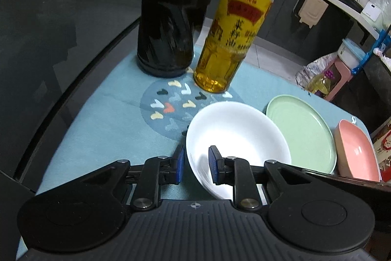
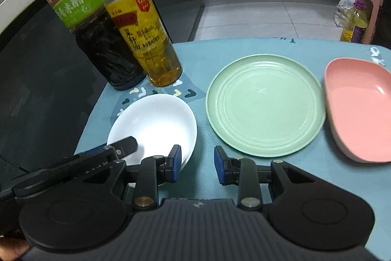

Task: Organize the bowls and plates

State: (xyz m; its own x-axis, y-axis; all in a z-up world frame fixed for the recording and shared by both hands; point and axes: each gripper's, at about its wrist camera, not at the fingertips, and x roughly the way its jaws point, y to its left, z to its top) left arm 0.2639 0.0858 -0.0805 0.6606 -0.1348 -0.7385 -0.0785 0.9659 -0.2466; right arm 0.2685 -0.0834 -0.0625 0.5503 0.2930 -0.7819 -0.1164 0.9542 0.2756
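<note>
White bowl (image 1: 234, 138) on mat, left of green plate (image 2: 265, 104) — likely glossy, slippery, breakable. Left gripper (image 1: 195, 164) straddles near rim, gap narrow, not clamped; right gripper (image 2: 198, 163) wide, empty — grip rim.

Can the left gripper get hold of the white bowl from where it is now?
Probably yes. The left gripper is open, with the white bowl's near rim already between its fingers; nothing blocks it. The green plate sits beside, clear of the fingers.
</note>
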